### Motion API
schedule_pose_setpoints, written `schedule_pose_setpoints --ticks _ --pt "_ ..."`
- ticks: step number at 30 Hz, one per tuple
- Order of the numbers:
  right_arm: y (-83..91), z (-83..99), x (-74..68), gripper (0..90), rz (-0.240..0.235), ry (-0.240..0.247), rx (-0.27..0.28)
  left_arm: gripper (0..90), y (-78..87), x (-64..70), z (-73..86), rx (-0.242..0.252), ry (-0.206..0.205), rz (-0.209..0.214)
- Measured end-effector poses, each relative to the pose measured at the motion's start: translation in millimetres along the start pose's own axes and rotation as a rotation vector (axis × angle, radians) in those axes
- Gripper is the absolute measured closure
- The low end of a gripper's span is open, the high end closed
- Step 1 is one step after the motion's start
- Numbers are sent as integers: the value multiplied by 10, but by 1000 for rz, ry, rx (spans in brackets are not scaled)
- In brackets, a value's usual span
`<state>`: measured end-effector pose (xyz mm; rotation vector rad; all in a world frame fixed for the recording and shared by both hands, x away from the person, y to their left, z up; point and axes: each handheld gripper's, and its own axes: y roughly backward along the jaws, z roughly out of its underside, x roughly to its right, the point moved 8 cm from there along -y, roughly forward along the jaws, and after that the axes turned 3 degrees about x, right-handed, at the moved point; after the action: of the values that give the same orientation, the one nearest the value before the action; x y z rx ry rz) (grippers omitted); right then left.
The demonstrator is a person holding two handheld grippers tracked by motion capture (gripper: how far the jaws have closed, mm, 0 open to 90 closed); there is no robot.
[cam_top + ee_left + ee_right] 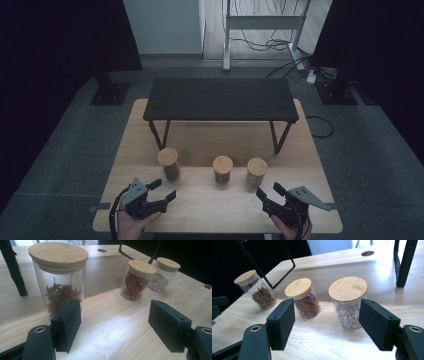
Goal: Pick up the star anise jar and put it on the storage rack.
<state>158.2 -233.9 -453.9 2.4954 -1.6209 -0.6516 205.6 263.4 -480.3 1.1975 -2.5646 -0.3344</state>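
Three glass jars with bamboo lids stand in a row on the wooden table [210, 205]. The left jar [169, 163] [59, 280] [255, 290] holds brown star anise. Red dried chillies fill the middle jar [222, 169] [136, 280] [303, 298]. The right jar [257, 171] [163, 274] [348, 302] holds pale beans. My left gripper [162, 189] [115, 326] is open just in front of the star anise jar, nothing between its jaws. My right gripper [270, 190] [327, 325] is open close before the bean jar, apart from it.
A low black shelf [220, 98] on thin metal legs stands on the table behind the jars. Beyond the table are dark stands [107, 90], a white desk frame [262, 22] and cables [295, 62] on the grey floor.
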Motion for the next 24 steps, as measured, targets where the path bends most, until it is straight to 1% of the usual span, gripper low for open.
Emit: schedule_pose_setpoints --ticks 1,3,7,9,13,15,18,19,22,23,24 --pt "-7 3 -15 289 9 16 0 264 0 0 0 0 0 0" --pt "-16 11 -22 287 17 31 0 262 -12 -8 5 -5 7 3" --pt "-26 25 -16 286 28 37 4 259 -23 -16 14 -13 12 5" --pt "-35 31 -22 281 40 50 4 259 -26 -21 13 -18 19 5" --pt "-44 39 -72 269 66 101 6 259 -22 -9 1 -20 16 -2" --pt "-52 41 -91 265 68 115 3 260 -23 -2 -10 -24 10 -8" --pt "-64 39 -97 254 66 116 -2 259 -27 4 -21 -27 6 -15" --pt "-66 38 -99 251 67 115 -2 258 -36 10 -36 -37 1 -30" --pt "-70 38 -107 240 66 107 -2 255 -66 0 -70 -59 -4 -59" --pt "-72 37 -112 237 68 109 -2 253 -66 0 -70 -59 -4 -59" --pt "-73 36 -116 235 71 110 -2 247 -94 -12 -93 -70 -16 -72"
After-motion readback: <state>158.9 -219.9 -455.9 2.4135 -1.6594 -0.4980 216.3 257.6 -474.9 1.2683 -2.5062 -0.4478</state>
